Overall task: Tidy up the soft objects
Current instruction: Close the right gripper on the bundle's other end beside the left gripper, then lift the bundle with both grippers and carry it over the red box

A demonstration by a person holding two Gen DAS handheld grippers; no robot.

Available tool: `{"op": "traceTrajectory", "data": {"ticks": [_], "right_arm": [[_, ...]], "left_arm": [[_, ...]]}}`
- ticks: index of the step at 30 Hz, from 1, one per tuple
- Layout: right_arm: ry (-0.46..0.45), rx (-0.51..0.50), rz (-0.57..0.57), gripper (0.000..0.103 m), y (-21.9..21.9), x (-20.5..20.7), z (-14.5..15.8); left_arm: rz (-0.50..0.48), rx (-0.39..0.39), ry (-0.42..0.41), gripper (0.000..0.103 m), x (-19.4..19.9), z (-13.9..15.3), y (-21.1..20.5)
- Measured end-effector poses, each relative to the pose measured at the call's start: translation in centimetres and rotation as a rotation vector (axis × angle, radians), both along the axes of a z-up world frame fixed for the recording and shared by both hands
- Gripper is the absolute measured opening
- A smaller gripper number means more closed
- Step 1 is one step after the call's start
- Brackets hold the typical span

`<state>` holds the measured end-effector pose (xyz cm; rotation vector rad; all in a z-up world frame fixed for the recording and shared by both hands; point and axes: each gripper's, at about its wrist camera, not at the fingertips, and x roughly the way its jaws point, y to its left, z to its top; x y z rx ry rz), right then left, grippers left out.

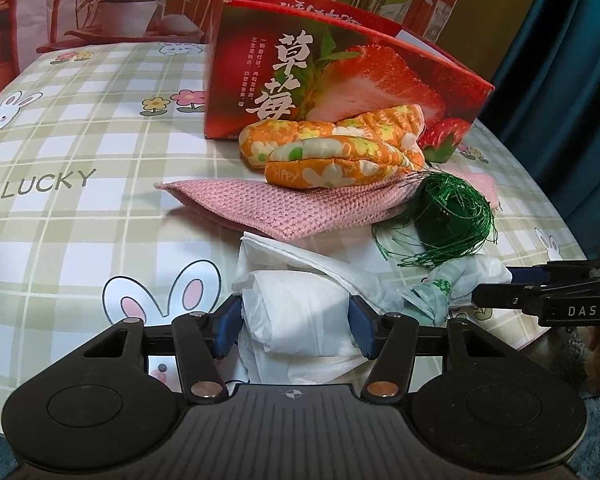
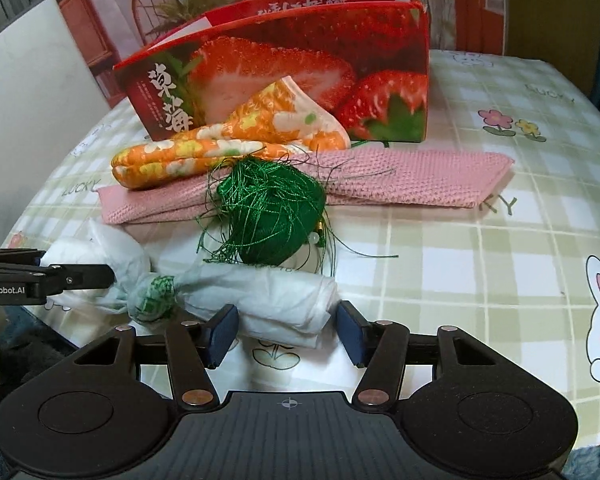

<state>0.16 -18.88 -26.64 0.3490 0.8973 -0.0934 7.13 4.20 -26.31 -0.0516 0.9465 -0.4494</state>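
A crumpled white plastic bag [image 1: 300, 312] with a green-printed knot [image 2: 156, 296] lies twisted along the table's near edge. My left gripper [image 1: 296, 330] is shut on one bunched end of it, both blue pads pressing the plastic. The right gripper [image 2: 287, 334] is shut on the other rolled end [image 2: 284, 304]. Each gripper shows side-on in the other's view, the right gripper [image 1: 496, 284] and the left gripper [image 2: 100, 274]. Behind the bag sit a green thread ball [image 2: 272, 212], a pink knitted cloth [image 2: 400, 180] and an orange flowered padded cloth [image 1: 328, 152].
A red strawberry-print box [image 1: 340, 64], open at the top, stands behind the soft things. The table wears a green checked cloth with rabbits and flowers [image 1: 80, 152]. Its curved front edge runs just under both grippers; loose green threads trail over the bag.
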Motion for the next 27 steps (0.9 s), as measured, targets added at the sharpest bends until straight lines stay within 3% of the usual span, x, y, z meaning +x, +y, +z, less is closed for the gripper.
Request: {"op": "traceTrajectory", "data": {"ticks": [5, 8, 17, 27], "right_arm": [[-0.035, 0.005, -0.001, 0.045, -0.1, -0.2, 0.4], [-0.065, -0.006, 0.015, 0.041, -0.1, -0.4, 1.2], [-0.154, 0.017, 0.009, 0.028, -0.7, -1.4, 3.2], [-0.314, -0.045, 0.025, 0.027, -0.4, -3.0, 7.9]], "left_arm": [[0.012, -0.024, 0.006, 0.058, -0.1, 0.1, 0.3], [0.014, -0.027, -0.027, 0.052, -0.5, 0.7, 0.3], [0.025, -0.049, -0.068, 0.049, -1.1, 1.8, 0.6], [0.028, -0.113, -0.207, 0.049, -2.5, 6.9, 1.3]]}}
